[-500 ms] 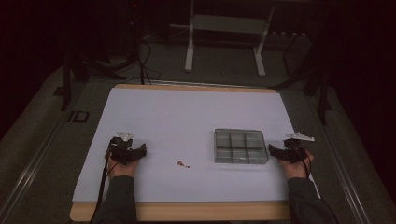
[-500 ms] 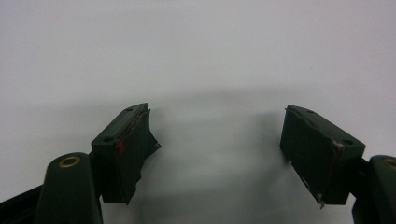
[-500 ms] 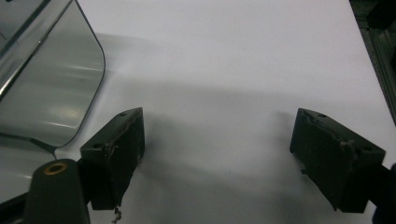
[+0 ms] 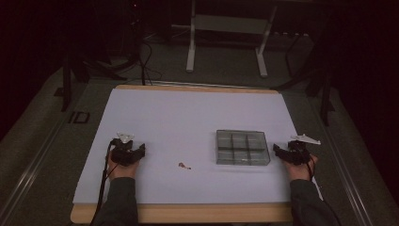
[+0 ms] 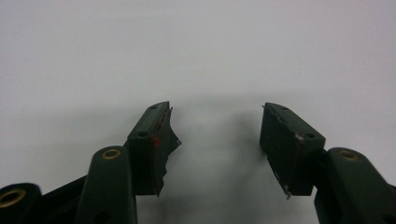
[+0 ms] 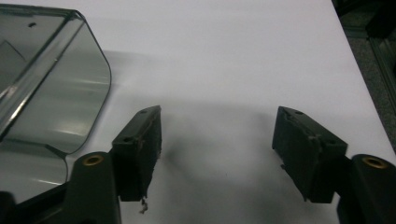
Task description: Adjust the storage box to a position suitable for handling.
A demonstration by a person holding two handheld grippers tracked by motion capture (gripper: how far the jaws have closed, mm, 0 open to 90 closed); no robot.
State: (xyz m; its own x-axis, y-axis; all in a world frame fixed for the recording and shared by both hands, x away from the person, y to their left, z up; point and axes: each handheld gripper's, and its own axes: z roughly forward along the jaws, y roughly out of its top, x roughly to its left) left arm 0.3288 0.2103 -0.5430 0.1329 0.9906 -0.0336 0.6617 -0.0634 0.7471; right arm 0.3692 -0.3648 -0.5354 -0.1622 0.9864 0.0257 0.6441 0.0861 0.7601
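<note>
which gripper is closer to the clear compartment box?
The right gripper: it sits just off the clear compartment box's right edge. The left gripper rests across the white mat, beyond the small reddish item.

Tabletop (image 4: pixel 188 117): plain pale lavender-white sheet, no pattern; light wood strip along near and far edges. Left claw (image 5: pixel 215 135) and right claw (image 6: pixel 217 140): black, with brass-coloured rivets; a red speck on one left jaw. Compartment box (image 4: pixel 242 147) near right edge: clear grey-tinted, grid of dividers. Small scrap (image 4: pixel 184 165) toward near edge: reddish-brown. Sleeves (image 4: pixel 120 202): dark grey.
</note>
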